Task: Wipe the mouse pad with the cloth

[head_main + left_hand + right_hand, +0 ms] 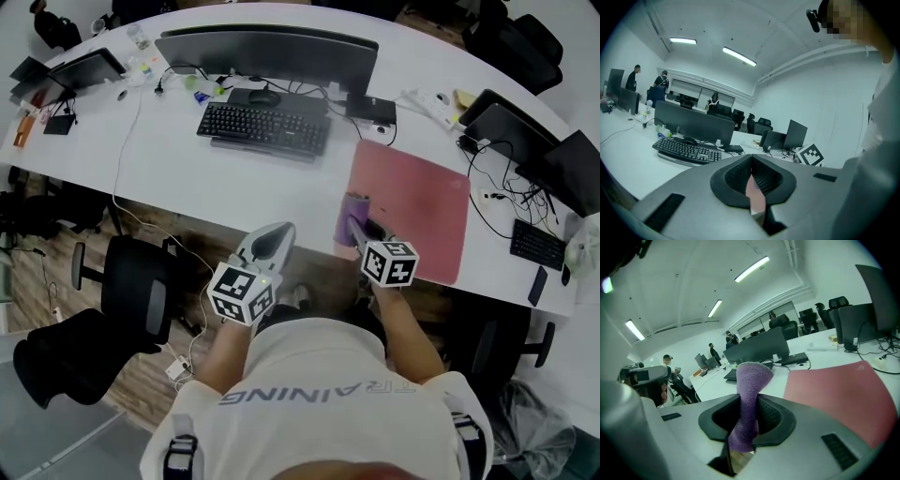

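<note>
A red mouse pad [412,206] lies on the white desk [169,159] at the right front; in the right gripper view the mouse pad [839,390] fills the right side. My right gripper [359,228] hovers at the pad's near left corner, shut on a purple cloth [354,214] that stands up between its jaws. That cloth [747,401] rises from the closed jaws in the right gripper view. My left gripper [272,239] hangs at the desk's front edge, left of the pad, jaws together with nothing held [751,174].
A black keyboard [264,128] and a wide monitor [267,52] stand behind on the desk, with a mouse [264,97] between them. Cables and dark laptops [525,141] crowd the right end. An office chair [131,291] stands at the left below the desk edge.
</note>
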